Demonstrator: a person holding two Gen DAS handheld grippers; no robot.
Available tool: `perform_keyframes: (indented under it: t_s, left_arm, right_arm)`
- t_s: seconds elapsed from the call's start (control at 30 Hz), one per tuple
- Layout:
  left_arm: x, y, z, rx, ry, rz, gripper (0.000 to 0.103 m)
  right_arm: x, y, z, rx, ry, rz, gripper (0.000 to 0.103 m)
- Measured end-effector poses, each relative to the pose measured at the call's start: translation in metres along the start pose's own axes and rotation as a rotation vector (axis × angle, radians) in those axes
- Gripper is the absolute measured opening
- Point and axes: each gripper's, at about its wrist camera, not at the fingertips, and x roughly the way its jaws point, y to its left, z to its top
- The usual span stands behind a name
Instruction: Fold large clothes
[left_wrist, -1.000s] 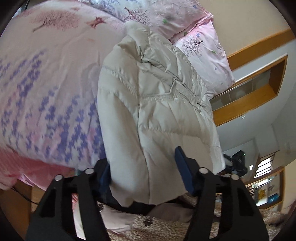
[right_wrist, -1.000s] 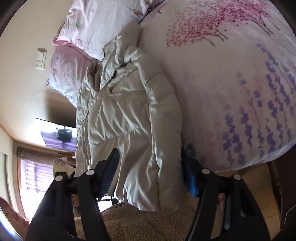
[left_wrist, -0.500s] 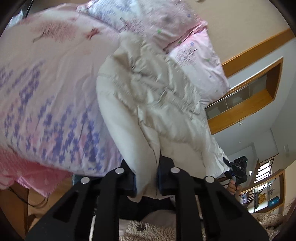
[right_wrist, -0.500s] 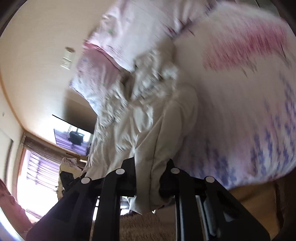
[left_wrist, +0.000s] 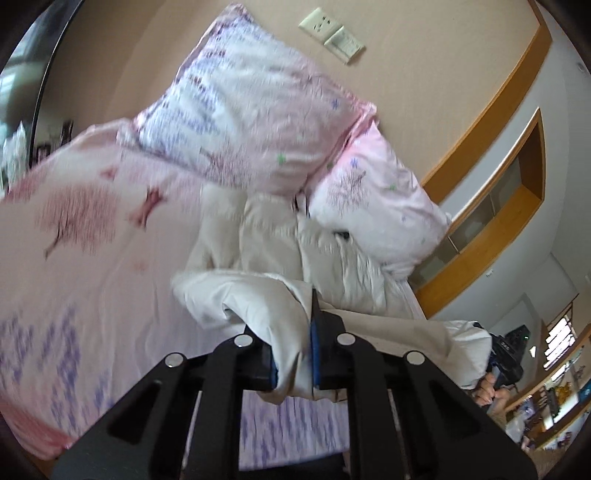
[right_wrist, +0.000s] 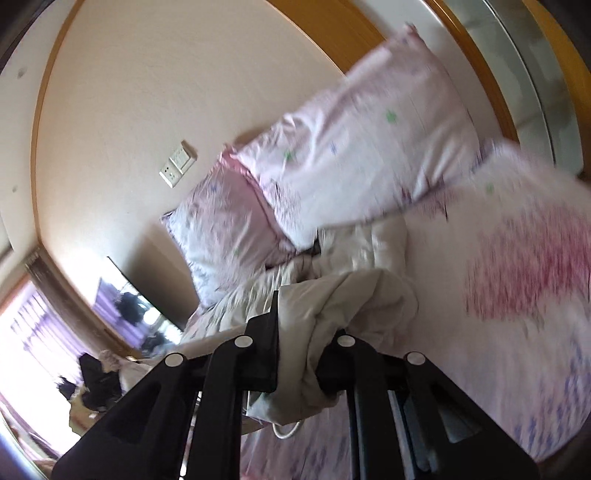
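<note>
A cream puffer jacket (left_wrist: 280, 251) lies on the bed with its collar near the pillows. My left gripper (left_wrist: 291, 354) is shut on the jacket's bottom hem and holds it lifted above the bed, folded up toward the collar. My right gripper (right_wrist: 299, 354) is shut on the other side of the hem (right_wrist: 332, 306), also lifted. The right gripper and the holding hand also show at the right edge of the left wrist view (left_wrist: 502, 354). The frames are blurred by motion.
The bed cover (left_wrist: 81, 229) is pink with tree and lavender prints. Two pink pillows (left_wrist: 251, 118) (left_wrist: 373, 206) lean on the beige wall at the head. A wall socket (left_wrist: 328, 26) is above them. A wooden-framed niche (left_wrist: 509, 206) is to the right.
Both grippers closed on the jacket's hem, then lifted it and carried it forward toward the pillows. The jacket's lower half now folds over its upper half.
</note>
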Motion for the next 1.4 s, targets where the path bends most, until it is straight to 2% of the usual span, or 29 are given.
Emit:
perform_keyframes:
  t_s: [0.33, 0.53, 0.67, 0.8, 0.97, 1.07, 1.27, 1.33, 1.37, 1.4]
  left_arm:
    - [0.043, -0.016, 0.076, 0.020, -0.047, 0.051, 0.013]
    - [0.075, -0.023, 0.119, 0.039, -0.064, 0.073, 0.013]
    - [0.108, -0.024, 0.151, 0.041, -0.070, 0.104, 0.013]
    - [0.157, -0.015, 0.175, 0.018, -0.036, 0.165, 0.013]
    - [0.216, 0.004, 0.189, -0.024, 0.047, 0.255, 0.013]
    - [0.240, 0.014, 0.189, -0.045, 0.103, 0.303, 0.013]
    - [0.268, 0.024, 0.192, -0.090, 0.182, 0.360, 0.013]
    - [0.276, 0.029, 0.193, -0.117, 0.211, 0.378, 0.014]
    - [0.280, 0.031, 0.193, -0.131, 0.223, 0.384, 0.017]
    - [0.282, 0.034, 0.193, -0.145, 0.228, 0.386, 0.017]
  right_arm:
    - [0.052, 0.031, 0.060, -0.102, -0.064, -0.053, 0.012]
    - [0.083, 0.035, 0.095, -0.105, -0.102, -0.070, 0.012]
    - [0.117, 0.029, 0.117, -0.077, -0.105, -0.117, 0.012]
    - [0.169, 0.008, 0.130, -0.027, -0.046, -0.232, 0.013]
    - [0.236, -0.032, 0.135, 0.096, 0.100, -0.398, 0.013]
    - [0.260, -0.049, 0.131, 0.161, 0.169, -0.472, 0.013]
    - [0.288, -0.065, 0.125, 0.252, 0.253, -0.589, 0.014]
    - [0.294, -0.071, 0.125, 0.281, 0.273, -0.604, 0.020]
    - [0.297, -0.074, 0.124, 0.303, 0.284, -0.606, 0.026]
    - [0.298, -0.077, 0.124, 0.332, 0.288, -0.590, 0.037]
